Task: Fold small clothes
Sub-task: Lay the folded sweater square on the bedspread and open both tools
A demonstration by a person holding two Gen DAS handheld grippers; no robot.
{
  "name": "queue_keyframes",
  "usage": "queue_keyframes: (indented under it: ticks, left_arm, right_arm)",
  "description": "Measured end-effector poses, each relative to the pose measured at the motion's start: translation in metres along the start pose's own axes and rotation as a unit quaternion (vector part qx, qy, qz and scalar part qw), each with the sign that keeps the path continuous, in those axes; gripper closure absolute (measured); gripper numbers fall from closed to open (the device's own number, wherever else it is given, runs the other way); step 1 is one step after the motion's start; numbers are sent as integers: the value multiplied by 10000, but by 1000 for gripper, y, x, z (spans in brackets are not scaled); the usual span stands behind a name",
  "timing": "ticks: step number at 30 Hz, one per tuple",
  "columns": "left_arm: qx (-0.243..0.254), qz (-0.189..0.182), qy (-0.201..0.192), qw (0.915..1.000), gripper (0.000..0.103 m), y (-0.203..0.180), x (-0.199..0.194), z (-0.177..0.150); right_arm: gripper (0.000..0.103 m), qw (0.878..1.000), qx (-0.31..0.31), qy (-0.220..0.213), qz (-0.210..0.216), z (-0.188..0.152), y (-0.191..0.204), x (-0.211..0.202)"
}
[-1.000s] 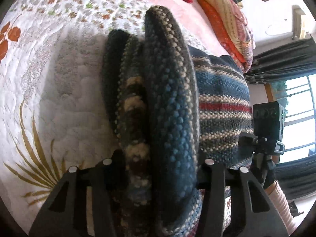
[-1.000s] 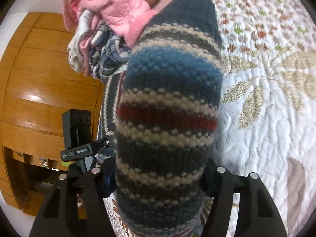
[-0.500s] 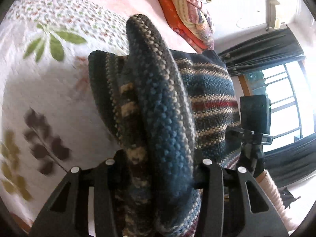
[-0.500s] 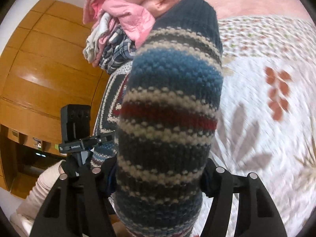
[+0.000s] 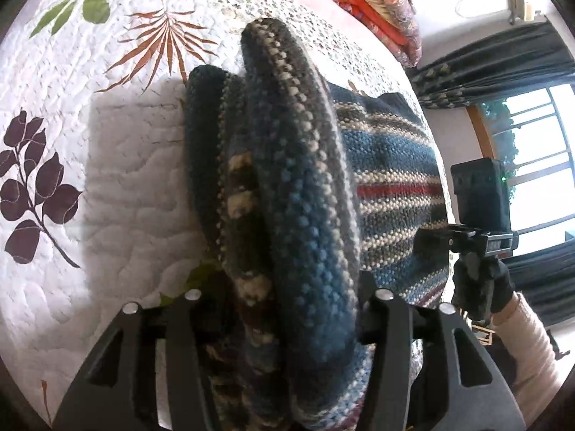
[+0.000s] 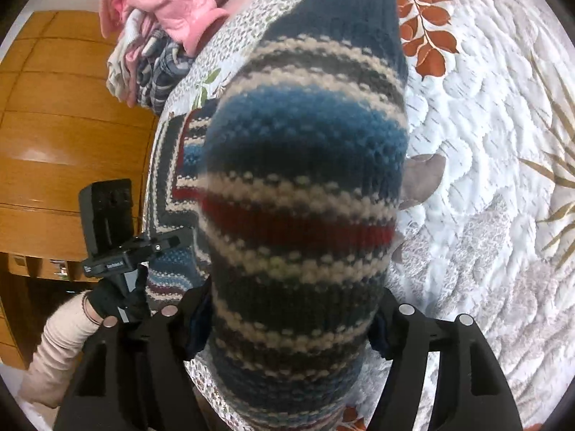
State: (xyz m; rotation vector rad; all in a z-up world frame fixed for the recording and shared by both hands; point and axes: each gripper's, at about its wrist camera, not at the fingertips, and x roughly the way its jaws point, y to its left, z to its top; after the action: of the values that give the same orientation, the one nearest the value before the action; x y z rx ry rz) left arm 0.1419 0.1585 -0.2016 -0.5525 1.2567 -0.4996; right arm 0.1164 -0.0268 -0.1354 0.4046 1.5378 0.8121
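The left gripper (image 5: 287, 309) is clamping its jaws on a bunched edge of the striped knitted sweater (image 5: 391, 186), which is hanging over the leaf-patterned quilt (image 5: 118, 186) on the bed. The right gripper (image 6: 287, 327) is pinching another thick fold of it, with a pile of clothes (image 6: 158, 36) lying beyond.

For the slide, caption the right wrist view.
Right gripper clamps a striped sweater above a quilted bedspread.
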Motion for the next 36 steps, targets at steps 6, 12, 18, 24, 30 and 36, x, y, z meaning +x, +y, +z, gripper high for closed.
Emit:
queue_keyframes:
  ticks: [6,12,18,24,30,36]
  left_arm:
    - [-12,42,-21,10000,39,0,7,12]
    - [-314,502,-124,9982,38,-9,-20,10]
    - [-410,1134,-864,9889,38,-42,-69,-9]
    - [361,1492,-1302,9795,37,-88,-89,-60]
    - [578,1916,-1149,9730,35,-72,-81,-102]
    - [511,2367,-961,9655,33,-40,-70,-110]
  right_arm:
    - [23,9998,198,-35,25,-6,-7,6]
    - [18,9954,34,-101,-949,-12,17,-21]
    - [18,9787,-178,-609,-1954,-30,55,-57]
    - [18,9751,-117,-787,-2072,-72,69,-66]
    - [18,9667,-88,-587,-2488,-106,66,-49]
    - [18,9533,71,-260,-3009,-121,32,-34]
